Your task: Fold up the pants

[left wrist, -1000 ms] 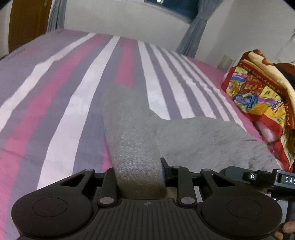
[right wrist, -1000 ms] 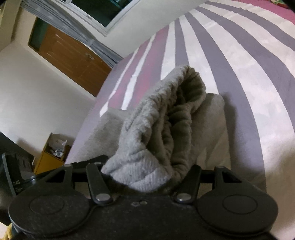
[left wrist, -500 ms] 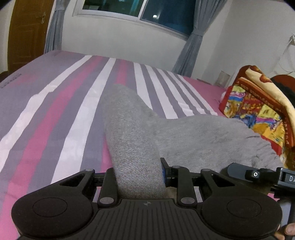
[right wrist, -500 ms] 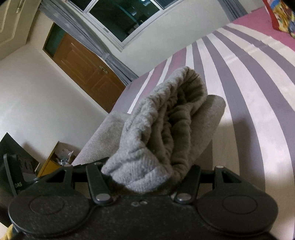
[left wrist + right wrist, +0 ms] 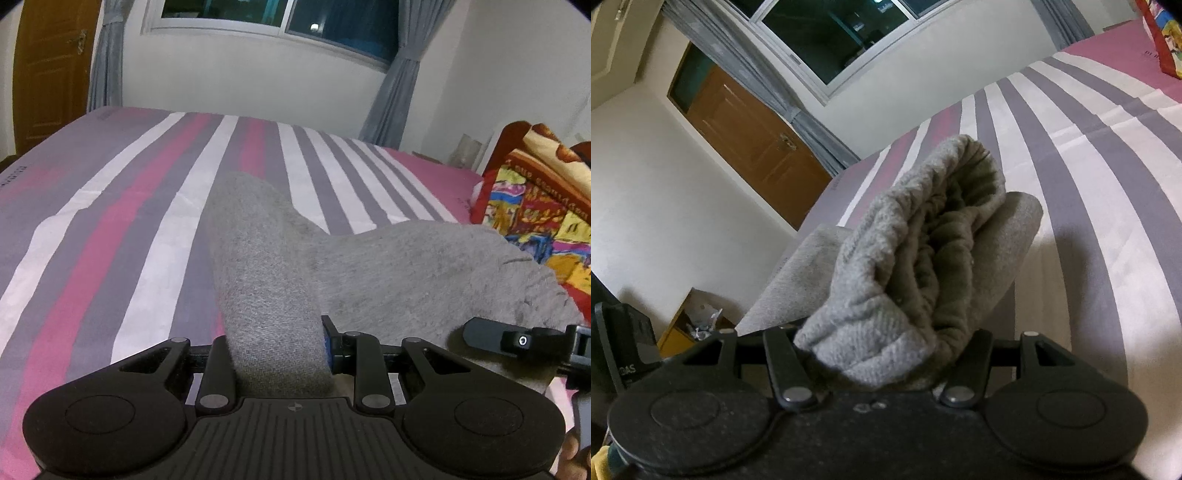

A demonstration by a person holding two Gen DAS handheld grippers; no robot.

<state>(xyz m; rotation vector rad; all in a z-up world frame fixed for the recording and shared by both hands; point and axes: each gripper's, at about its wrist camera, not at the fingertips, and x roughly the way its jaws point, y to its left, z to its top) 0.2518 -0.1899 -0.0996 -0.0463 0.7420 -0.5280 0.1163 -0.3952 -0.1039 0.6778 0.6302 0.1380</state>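
**Operator:** I've got the grey pants [image 5: 406, 269] lifted over the striped bed [image 5: 122, 229], with one bunched end in each claw. From the left wrist camera, a thick roll of the cloth runs straight ahead from the jaws toward the window [image 5: 280, 14], and the rest of the garment stretches off to the right, so the long axis lies across the view from my left gripper [image 5: 275, 350] to the right one.

**Observer:** And the grip on each side?

**Operator:** The left gripper is clenched on the pants, the fold squeezed narrow between its fingers. The right gripper [image 5: 886, 354] is grasping the gathered, ribbed end of the pants [image 5: 923, 236], a fatter wad that fills its jaws; that end points up and away, toward the far edge of the bed [image 5: 1108, 184].

**Observer:** Anything close by?

**Operator:** A bright patterned blanket [image 5: 535, 206] sits at the right edge of the bed, just beyond the hanging cloth. In the right view a wooden door [image 5: 750, 144] and grey curtains [image 5: 812, 129] stand past the bed, and a yellow box [image 5: 679, 328] sits low on the left. The other rig's black body shows at the frame edge in each view.
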